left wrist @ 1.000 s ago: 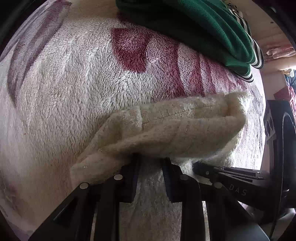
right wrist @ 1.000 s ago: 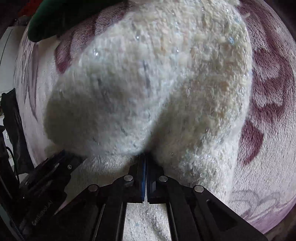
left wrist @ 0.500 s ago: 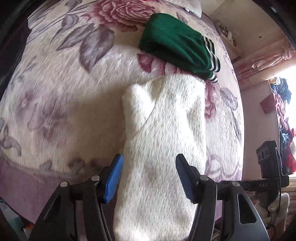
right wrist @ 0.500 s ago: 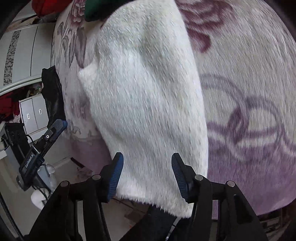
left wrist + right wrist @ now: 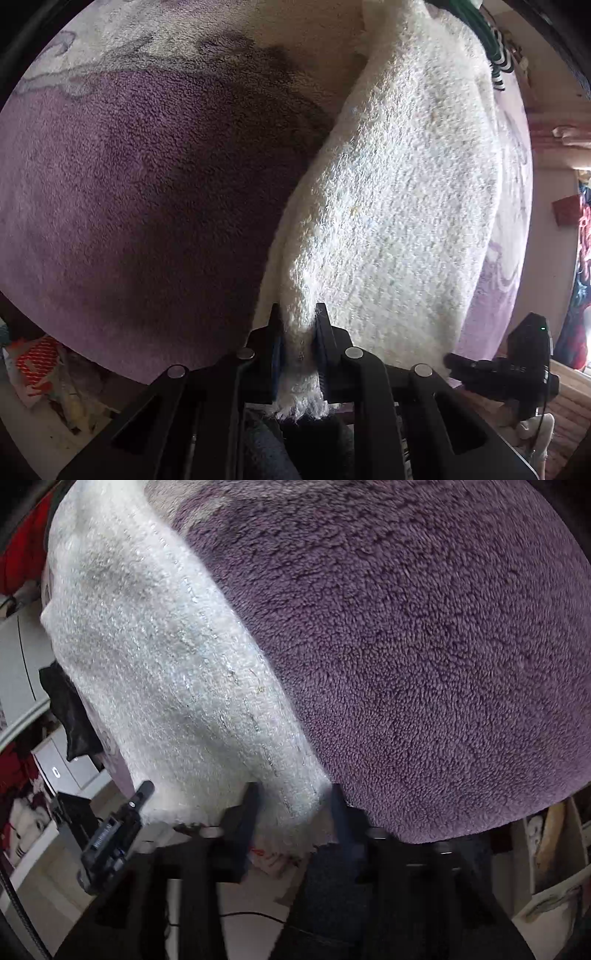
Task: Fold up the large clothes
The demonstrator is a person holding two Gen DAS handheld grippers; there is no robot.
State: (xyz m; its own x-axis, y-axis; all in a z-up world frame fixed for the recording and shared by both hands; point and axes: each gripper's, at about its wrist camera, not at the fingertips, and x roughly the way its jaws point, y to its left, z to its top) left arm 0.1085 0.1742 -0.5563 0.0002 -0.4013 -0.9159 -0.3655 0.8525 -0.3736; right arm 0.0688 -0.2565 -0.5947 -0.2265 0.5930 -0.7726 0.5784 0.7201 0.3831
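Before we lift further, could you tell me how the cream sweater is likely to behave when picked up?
The cream sweater will probably go floppy: it already creases where the left gripper pinches its hem. Its thick fuzzy knit likely resists slipping. The right gripper only straddles the hem, so that side may sag.

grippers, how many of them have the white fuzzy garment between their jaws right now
2. The left gripper is shut on the near edge of the white fuzzy garment. The right gripper straddles the same edge nearer the purple blanket, its jaws apart, motion-blurred.
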